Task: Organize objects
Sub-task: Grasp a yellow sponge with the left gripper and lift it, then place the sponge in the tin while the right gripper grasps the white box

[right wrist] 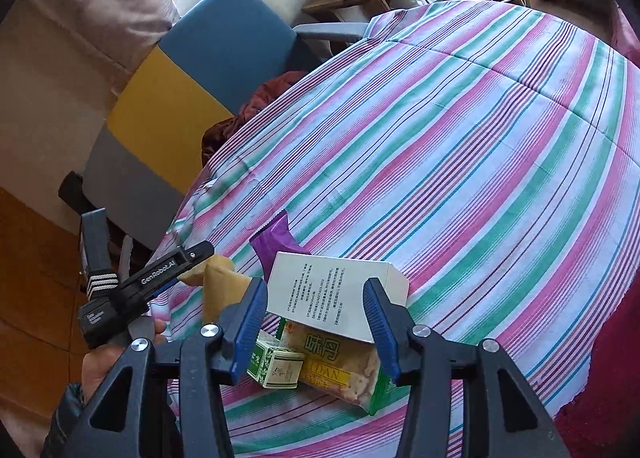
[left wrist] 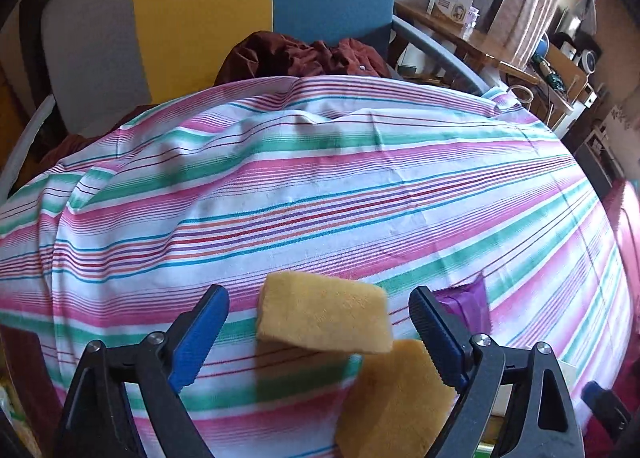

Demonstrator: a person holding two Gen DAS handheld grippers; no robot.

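The left tool (left wrist: 318, 332) hangs spread wide over two sponges (left wrist: 324, 312), gripping nothing. The right tool (right wrist: 316, 322) stands released around a white box (right wrist: 336, 290) heaped on packets (right wrist: 344, 368) at the striped surface's (right wrist: 480, 161) near edge, seemingly gathering everything together.

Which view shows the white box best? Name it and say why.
The right wrist view: the white box shows its printed face, lying on the snack packet. The left wrist view shows only a white sliver at its lower right edge.

Matt woven striped tablecloth (left wrist: 320, 185), porous yellow sponges (left wrist: 324, 312), glossy purple wrapper (right wrist: 276, 244)
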